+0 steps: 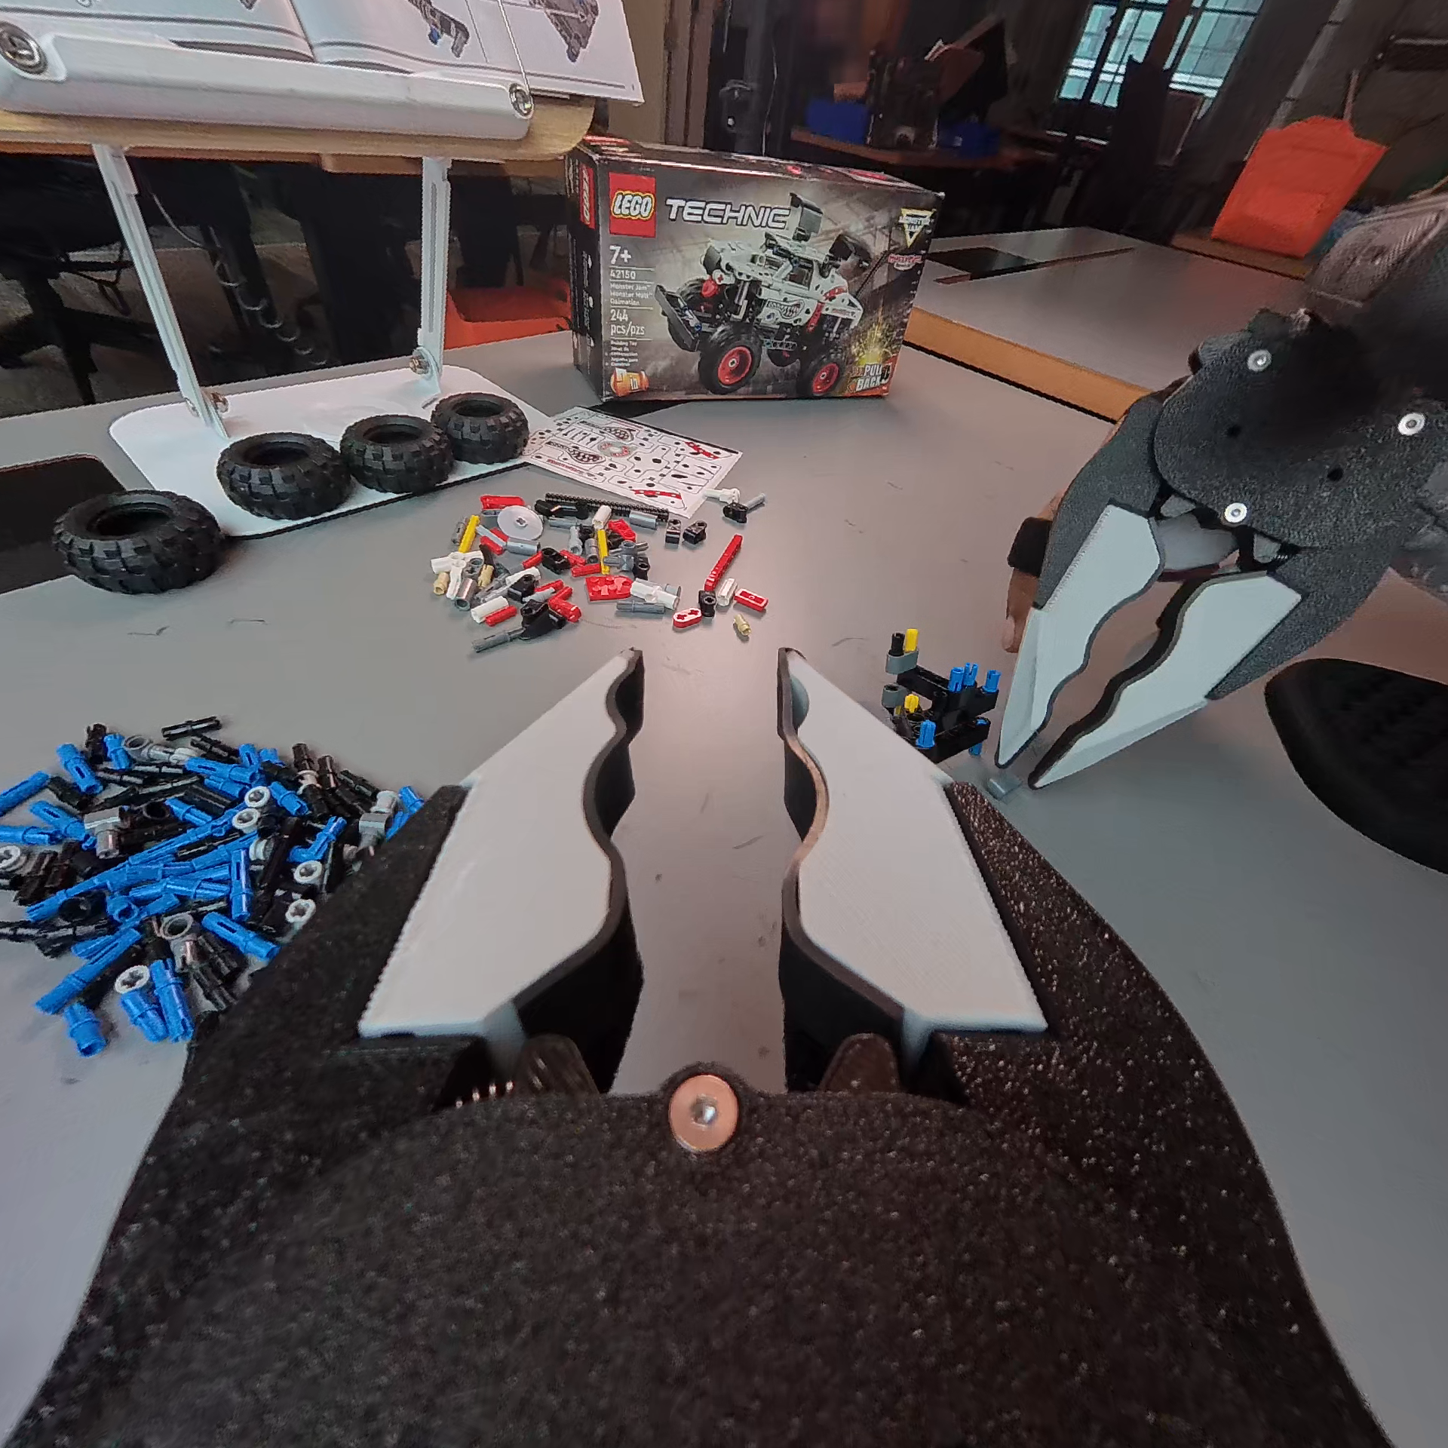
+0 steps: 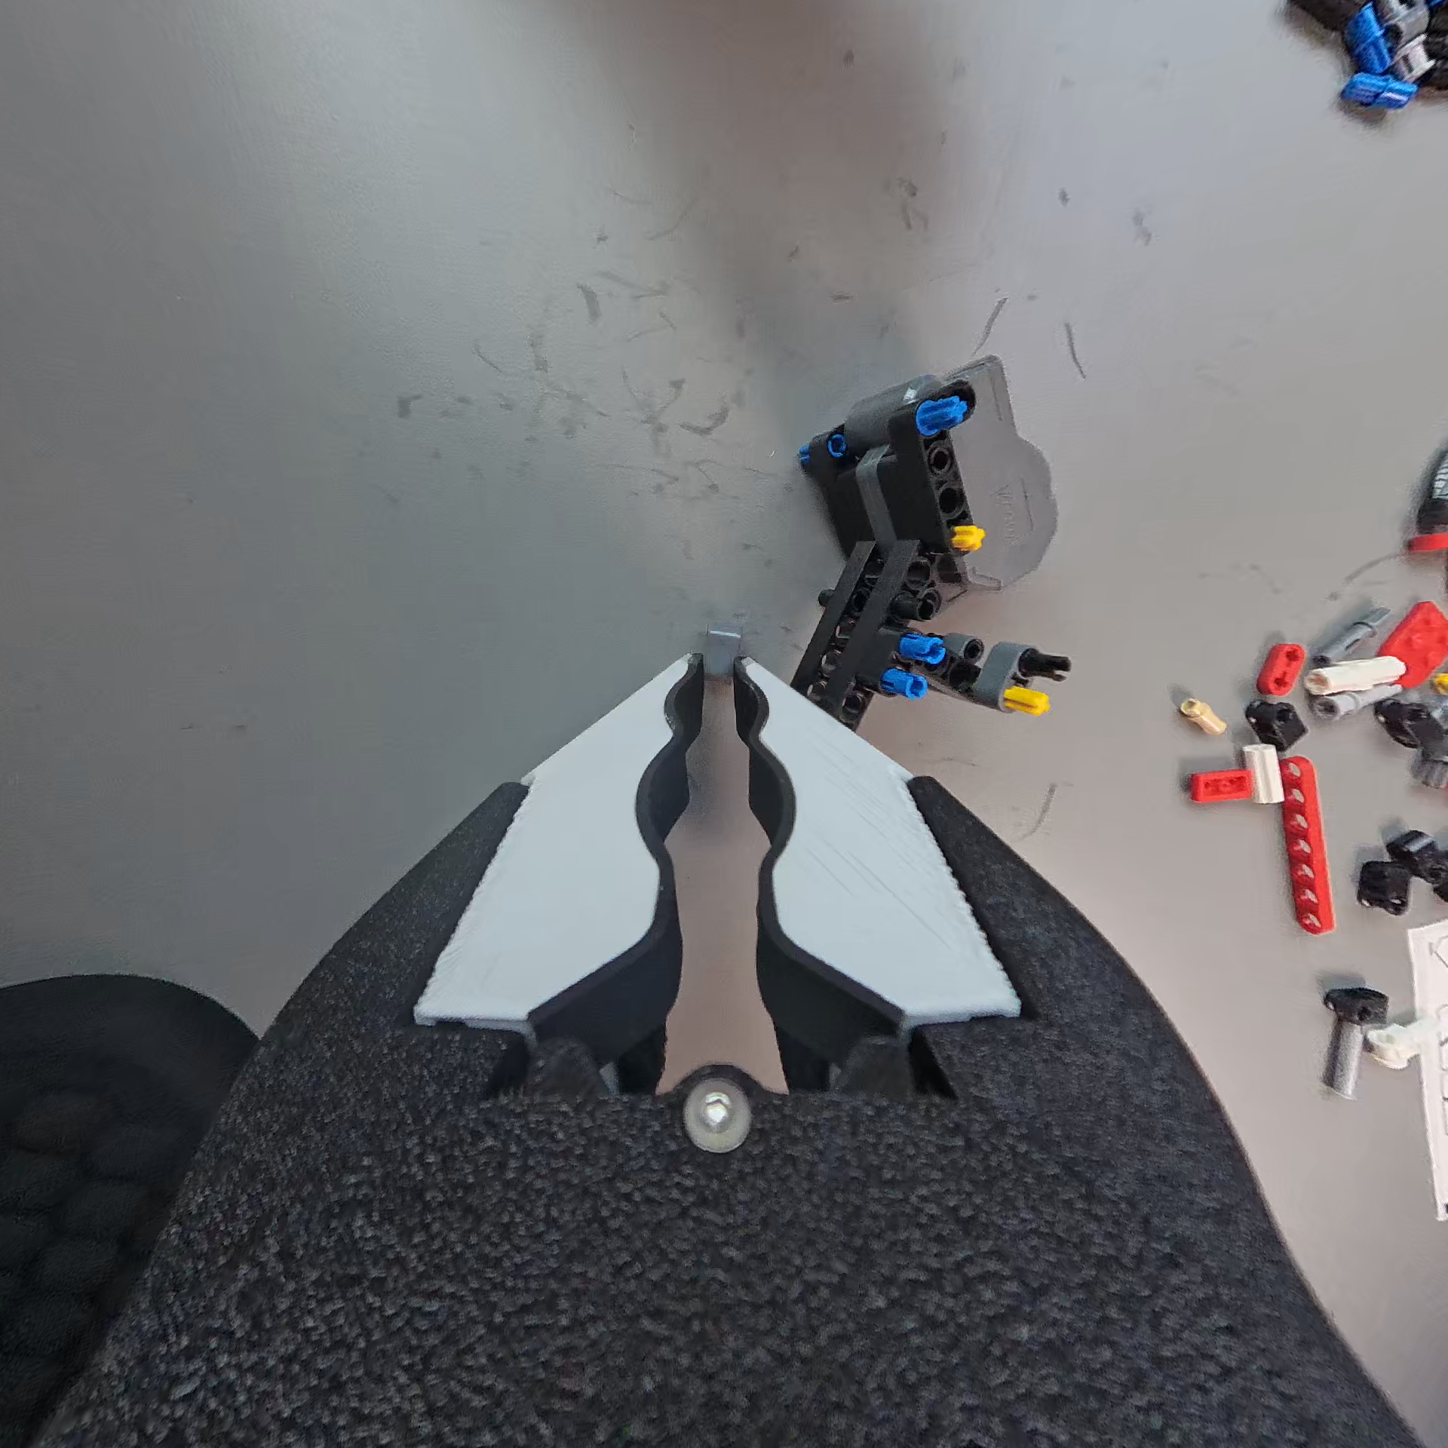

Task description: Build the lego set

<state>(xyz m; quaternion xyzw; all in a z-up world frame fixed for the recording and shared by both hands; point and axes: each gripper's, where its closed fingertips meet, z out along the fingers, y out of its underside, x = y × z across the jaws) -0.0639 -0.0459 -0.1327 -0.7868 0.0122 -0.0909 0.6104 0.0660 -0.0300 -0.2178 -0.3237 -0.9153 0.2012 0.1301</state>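
Left gripper [image 1: 709,666] hovers low over the grey table [image 1: 862,509], its two fingers spread wide with only bare tabletop between them. Right gripper [image 2: 717,666] is tipped steeply down — fingers drawn narrow, the tips bracketing a small grey piece [image 2: 722,644] that sits on the table; whether the pads actually pinch it, cannot tell. From the left wrist view the right gripper [image 1: 1019,772] stands with its tips at the table and the same grey piece [image 1: 1003,786] at their foot. Just beside those tips lies the partly built assembly [image 2: 917,548]: black beams with blue and yellow pins and a flat grey part at its far end, resting on the table and apart from both grippers; it shows in the left wrist view too [image 1: 940,697]. A heap of blue and black pins [image 1: 172,862] lies to the left of the left gripper. Farther out, a scatter of red, black, grey and white parts [image 1: 595,564], with a sticker sheet [image 1: 635,454] behind it and the set's box [image 1: 744,274] standing beyond. Four black tyres [image 1: 282,474] sit in a row at far left — three on the white base of a stand [image 1: 157,439] holding an open instruction booklet [image 1: 439,39], one on the table.
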